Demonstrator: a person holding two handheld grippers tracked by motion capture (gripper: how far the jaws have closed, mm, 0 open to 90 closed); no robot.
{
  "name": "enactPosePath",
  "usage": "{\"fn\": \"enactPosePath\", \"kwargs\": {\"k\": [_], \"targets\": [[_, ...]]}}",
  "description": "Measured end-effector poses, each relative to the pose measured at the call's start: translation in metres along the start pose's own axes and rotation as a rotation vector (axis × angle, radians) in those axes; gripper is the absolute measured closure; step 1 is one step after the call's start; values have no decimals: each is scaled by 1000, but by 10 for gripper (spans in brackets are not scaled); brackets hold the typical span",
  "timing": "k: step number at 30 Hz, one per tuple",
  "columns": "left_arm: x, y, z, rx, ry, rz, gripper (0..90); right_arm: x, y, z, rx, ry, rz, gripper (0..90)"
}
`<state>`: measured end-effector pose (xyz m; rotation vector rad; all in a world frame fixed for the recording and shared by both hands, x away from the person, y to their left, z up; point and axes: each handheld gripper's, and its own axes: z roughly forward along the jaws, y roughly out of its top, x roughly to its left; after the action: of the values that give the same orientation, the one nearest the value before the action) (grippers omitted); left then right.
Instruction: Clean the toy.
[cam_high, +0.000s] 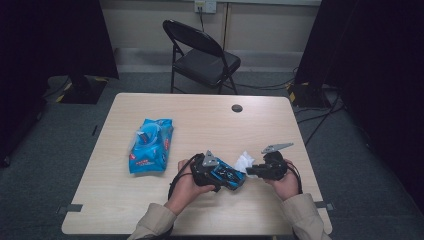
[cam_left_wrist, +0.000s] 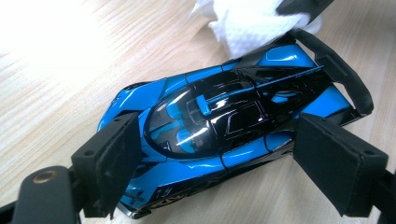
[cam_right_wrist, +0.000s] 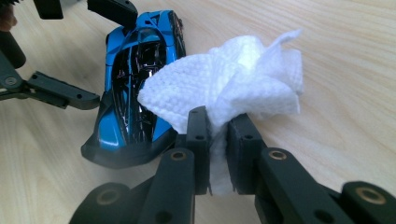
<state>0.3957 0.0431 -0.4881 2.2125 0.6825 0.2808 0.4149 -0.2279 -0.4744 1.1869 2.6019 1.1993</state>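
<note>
The glossy blue-and-black toy car (cam_left_wrist: 224, 135) sits on the wood-grain desk (cam_high: 200, 115), clamped by the left gripper's (cam_left_wrist: 215, 158) 2 padded fingers (cam_left_wrist: 114, 161). The right gripper (cam_right_wrist: 218, 149) pinches a crumpled, dimpled white tissue (cam_right_wrist: 224, 86) at the car's 1 o'clock. A blue crinkly packet (cam_high: 150, 145) lies at 9 o'clock, its print unreadable.

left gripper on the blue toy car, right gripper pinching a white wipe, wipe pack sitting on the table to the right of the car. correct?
One thing is off: the blue wipe pack lies to the left of the blue toy car, not the right, as the high view shows. The rest holds: the left gripper has its jaws on the car's sides, and the right gripper is shut on the white wipe.
</note>
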Motion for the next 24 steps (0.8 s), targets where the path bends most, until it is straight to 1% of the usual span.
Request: {"fn": "enactPosePath", "kwargs": {"k": [5, 7, 12, 13, 15, 18, 20, 22, 24], "targets": [[0, 0, 0, 2, 1, -2, 151, 0, 0, -11, -29, -1, 4, 809], [0, 0, 0, 4, 1, 0, 151, -1, 1, -17, -52, 2, 12, 808], [0, 0, 0, 4, 2, -1, 151, 2, 8, -23, -74, 13, 6, 804], [0, 0, 0, 3, 2, -1, 151, 3, 10, -23, -77, 17, 2, 801], [0, 1, 0, 4, 2, -1, 151, 5, 12, -20, -77, 41, -2, 792], [-1, 0, 0, 2, 1, 0, 151, 10, 14, -10, -53, 41, -20, 747], [-1, 1, 0, 3, 0, 1, 151, 13, 14, -3, -26, 23, -41, 712], [-1, 1, 0, 4, 0, 2, 151, 14, 14, 3, -7, -18, -51, 655], [-1, 0, 0, 5, 0, 5, 151, 12, 14, 5, -13, -18, -42, 644]]}}
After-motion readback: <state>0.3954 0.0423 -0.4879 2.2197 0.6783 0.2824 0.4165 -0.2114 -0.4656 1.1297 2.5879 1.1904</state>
